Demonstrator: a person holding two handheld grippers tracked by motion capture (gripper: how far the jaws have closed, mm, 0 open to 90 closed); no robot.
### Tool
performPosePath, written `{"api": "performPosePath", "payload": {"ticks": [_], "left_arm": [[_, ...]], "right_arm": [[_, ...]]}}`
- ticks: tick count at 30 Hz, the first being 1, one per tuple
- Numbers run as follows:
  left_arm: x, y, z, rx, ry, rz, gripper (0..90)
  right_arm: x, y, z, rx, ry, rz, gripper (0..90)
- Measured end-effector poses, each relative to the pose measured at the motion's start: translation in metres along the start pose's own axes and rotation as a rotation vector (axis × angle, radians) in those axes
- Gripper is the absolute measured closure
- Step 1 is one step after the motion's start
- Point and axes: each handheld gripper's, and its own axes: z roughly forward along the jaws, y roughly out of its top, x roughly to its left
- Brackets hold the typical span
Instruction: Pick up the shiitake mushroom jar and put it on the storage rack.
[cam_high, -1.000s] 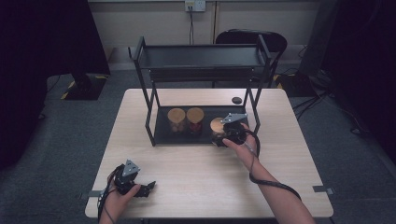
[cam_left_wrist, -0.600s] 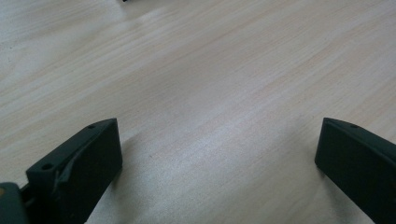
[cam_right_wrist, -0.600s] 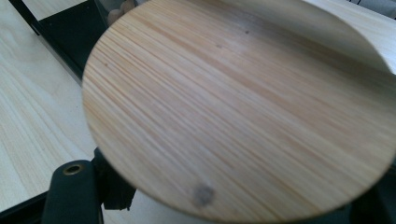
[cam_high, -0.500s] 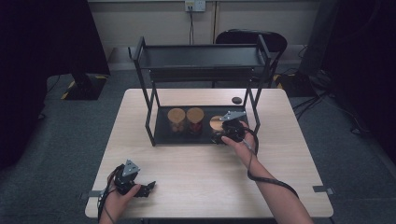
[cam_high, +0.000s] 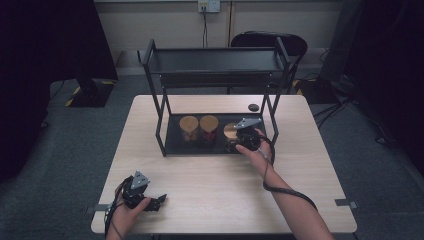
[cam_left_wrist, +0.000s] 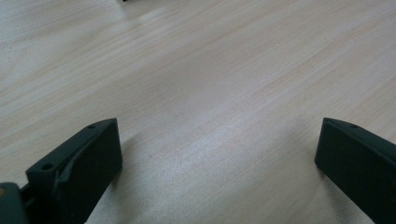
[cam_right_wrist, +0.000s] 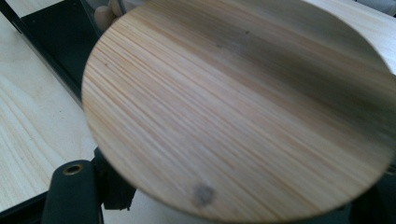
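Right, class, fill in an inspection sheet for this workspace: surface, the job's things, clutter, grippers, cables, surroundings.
Surface: light wooden table, bare at the front.
Job's things: black two-tier rack at the back; three wooden-lidded jars on its bottom shelf; the right jar sits between the right jaws, beside the middle jar and left jar.
Clutter: small dark round object on the table behind the rack.
Grippers: right hand-held gripper shut on the right jar; left hand-held gripper open, low over the table's front left.
Cables: one trails along the right forearm; another hangs from the wall socket.
Surroundings: chair behind the table, grey carpet.
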Motion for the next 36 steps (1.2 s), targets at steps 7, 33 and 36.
{"api": "performPosePath", "payload": {"ticks": [7,33,36], "left_arm": [[0.000,0.000,0.000,0.000,-0.002,-0.001,0.3],[0.000,0.000,0.000,0.001,-0.001,0.001,0.3],[0.000,0.000,-0.001,0.001,0.000,0.001,0.3]], "right_arm": [[-0.003,0.001,0.007,0.003,-0.009,0.007,25.4],[-0.007,0.001,0.024,0.003,-0.018,0.022,25.4],[-0.008,0.001,0.025,0.001,-0.019,0.021,25.4]]}}
